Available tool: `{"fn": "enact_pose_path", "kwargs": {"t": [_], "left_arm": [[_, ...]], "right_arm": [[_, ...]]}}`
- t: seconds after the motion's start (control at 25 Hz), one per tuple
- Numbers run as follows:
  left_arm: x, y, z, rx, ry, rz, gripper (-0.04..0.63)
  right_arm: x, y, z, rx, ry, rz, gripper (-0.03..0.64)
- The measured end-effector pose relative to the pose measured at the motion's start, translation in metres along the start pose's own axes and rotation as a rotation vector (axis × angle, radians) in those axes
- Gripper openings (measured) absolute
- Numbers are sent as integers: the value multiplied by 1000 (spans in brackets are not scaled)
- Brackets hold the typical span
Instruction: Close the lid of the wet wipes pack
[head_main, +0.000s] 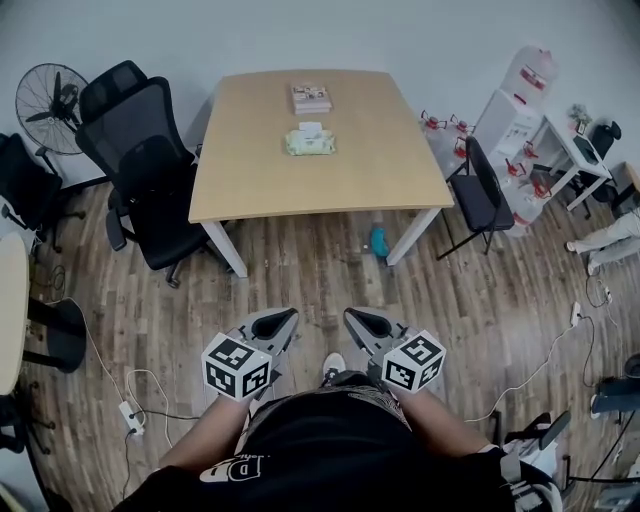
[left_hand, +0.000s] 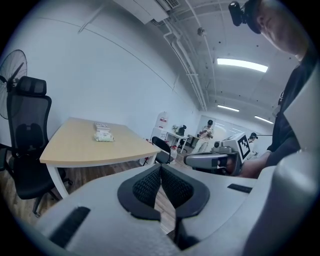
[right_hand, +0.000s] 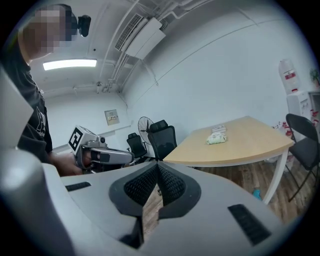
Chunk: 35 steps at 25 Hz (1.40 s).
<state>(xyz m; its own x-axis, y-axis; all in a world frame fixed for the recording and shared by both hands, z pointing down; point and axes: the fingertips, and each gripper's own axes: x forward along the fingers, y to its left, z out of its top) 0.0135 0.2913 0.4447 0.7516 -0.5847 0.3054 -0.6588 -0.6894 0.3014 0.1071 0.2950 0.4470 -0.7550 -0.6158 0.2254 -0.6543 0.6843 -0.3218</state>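
Note:
The wet wipes pack (head_main: 310, 142) is pale green and lies on the far half of the wooden table (head_main: 260, 185), its white lid flap raised. It also shows small in the left gripper view as the pack (left_hand: 104, 137) and in the right gripper view as the pack (right_hand: 216, 140). Both grippers hover over the floor close to the person's body, well short of the table. My left gripper (head_main: 288, 318) (left_hand: 161, 166) is shut with nothing in it. My right gripper (head_main: 351, 317) (right_hand: 158, 164) is shut and empty too.
A flat box (head_main: 311, 97) lies behind the pack. Black office chairs (head_main: 150, 170) and a fan (head_main: 50, 100) stand left of the table, another chair (head_main: 482, 192) right. A blue object (head_main: 378, 240) lies under the table's front edge. A power strip (head_main: 130, 415) with cables lies on the floor at left.

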Motion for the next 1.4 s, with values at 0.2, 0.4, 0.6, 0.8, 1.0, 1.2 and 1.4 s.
{"fn": "enact_pose_path", "kwargs": {"t": [0.2, 0.4, 0.6, 0.8, 1.0, 1.2, 1.4], "left_arm": [[34, 15, 16, 0, 9, 22, 18], [69, 24, 30, 4, 6, 35, 18], [99, 31, 40, 4, 2, 55, 18], [119, 38, 44, -11, 4, 74, 18], [132, 38, 42, -22, 26, 77, 18], [139, 42, 44, -23, 35, 82, 18], [150, 56, 45, -22, 44, 73, 18]], "right_arm": [[12, -36, 19, -5, -4, 18, 5], [17, -74, 30, -4, 0, 30, 5], [22, -104, 40, -9, 3, 51, 5], [28, -127, 46, -10, 14, 65, 5], [31, -139, 43, 9, 26, 75, 5], [33, -149, 39, 22, 40, 78, 5], [42, -160, 43, 17, 42, 74, 5]]}}
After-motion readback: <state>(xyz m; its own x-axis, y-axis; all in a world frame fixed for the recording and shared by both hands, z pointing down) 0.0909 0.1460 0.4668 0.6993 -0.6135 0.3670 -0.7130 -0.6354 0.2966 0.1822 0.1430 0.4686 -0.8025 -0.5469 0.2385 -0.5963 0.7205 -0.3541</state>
